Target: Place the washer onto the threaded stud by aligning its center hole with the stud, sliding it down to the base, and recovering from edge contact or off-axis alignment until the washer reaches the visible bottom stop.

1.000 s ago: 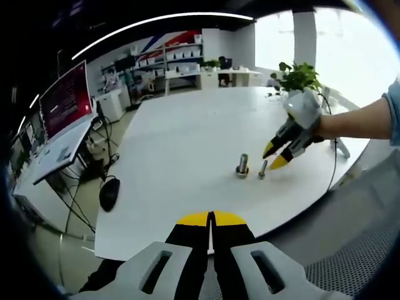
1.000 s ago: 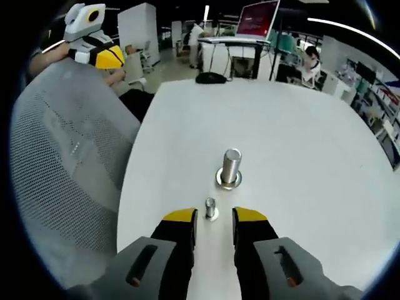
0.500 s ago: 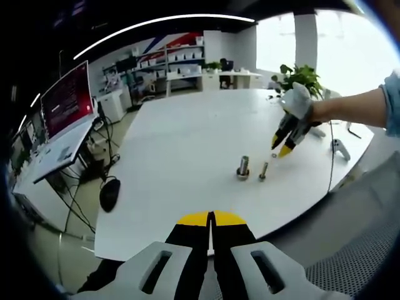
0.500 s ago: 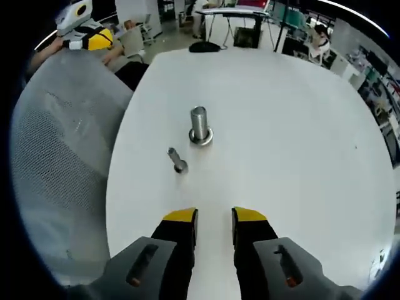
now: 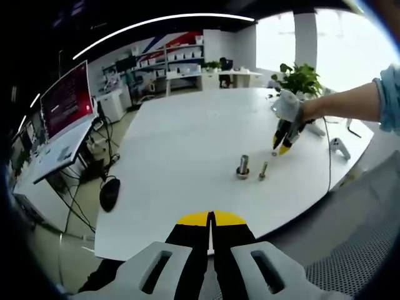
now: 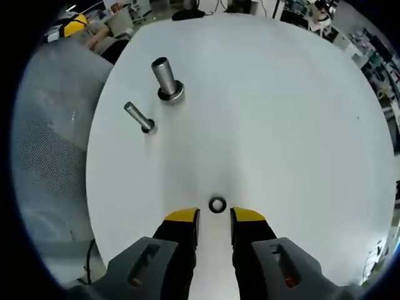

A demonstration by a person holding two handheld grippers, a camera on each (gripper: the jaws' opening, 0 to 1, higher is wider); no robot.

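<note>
Just ahead of our narrowly parted right gripper, empty: small flat metal ring washer on smooth white table.

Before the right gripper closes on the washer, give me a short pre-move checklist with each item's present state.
1. Right gripper open: ok.
2. Washer lying flat on the white table, just ahead of the fingertips, free: ok.
3. Washer centred between the jaws: ok, roughly.
4. Thin stud and thick stud upright, both bare: ok.
5. Left gripper shut, holding nothing, away from the studs: ok.
6. Which stud the washer fits: cannot tell.
</note>
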